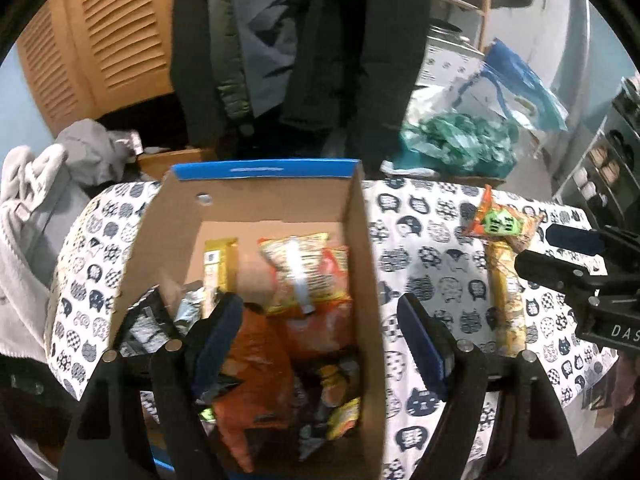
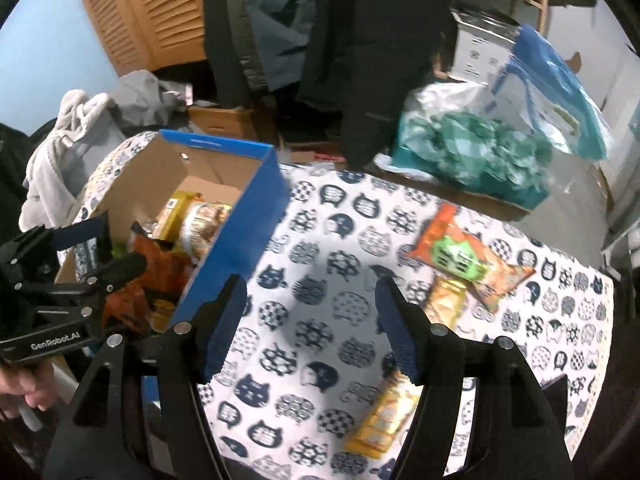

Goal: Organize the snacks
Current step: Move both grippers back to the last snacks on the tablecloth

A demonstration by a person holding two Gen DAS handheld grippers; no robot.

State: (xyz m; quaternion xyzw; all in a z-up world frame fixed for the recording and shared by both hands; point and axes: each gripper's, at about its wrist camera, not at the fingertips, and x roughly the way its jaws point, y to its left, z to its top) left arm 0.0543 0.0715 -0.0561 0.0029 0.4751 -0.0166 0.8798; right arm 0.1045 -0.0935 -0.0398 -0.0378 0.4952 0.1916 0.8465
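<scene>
A cardboard box with a blue outside stands on the cat-print table and holds several snack packets. My left gripper is open and empty above the box's near right wall; it also shows in the right wrist view. My right gripper is open and empty above the tablecloth, right of the box; it also shows in the left wrist view. An orange-and-green packet and a long yellow packet lie on the cloth by the right gripper.
The cat-print tablecloth covers the table. A green bundle in a plastic bag and a blue bag sit beyond the far edge. Dark coats hang behind. Grey clothes lie at the left.
</scene>
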